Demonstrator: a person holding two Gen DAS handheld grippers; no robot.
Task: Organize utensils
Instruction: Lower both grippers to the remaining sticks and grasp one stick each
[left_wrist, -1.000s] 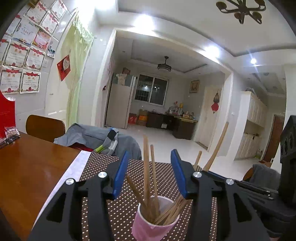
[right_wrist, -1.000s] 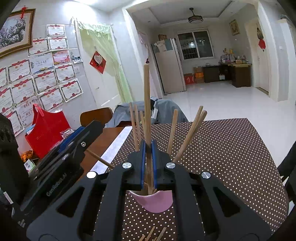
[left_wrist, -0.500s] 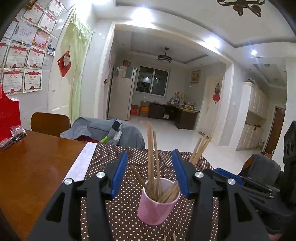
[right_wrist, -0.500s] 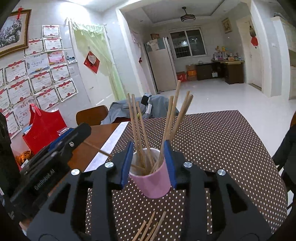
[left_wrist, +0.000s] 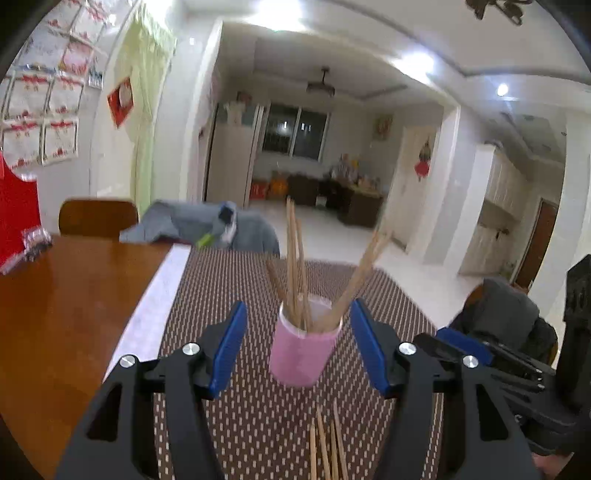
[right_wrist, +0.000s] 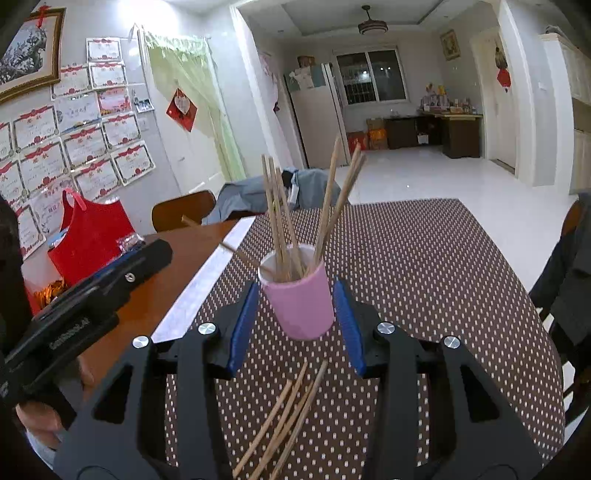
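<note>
The pink cup (right_wrist: 300, 302) stands upright on the dotted tablecloth (right_wrist: 424, 280), holding several chopsticks (right_wrist: 280, 221). Loose chopsticks (right_wrist: 291, 410) lie on the cloth just before the cup. Right gripper (right_wrist: 295, 321) is spread wide either side of the cup, gripping nothing. Left gripper (left_wrist: 299, 347) is likewise wide and empty, short of the cup.

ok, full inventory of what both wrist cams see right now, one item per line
cup: one, pink, upright on the dotted cloth, between the right fingers, untouched
chopsticks in cup: several, wooden, standing
loose chopsticks: several, wooden, flat on cloth near the camera
tablecloth: one, brown with white dots
table: one, brown wood
bag: one, red, by the wall
left gripper: open
right gripper: open
</note>
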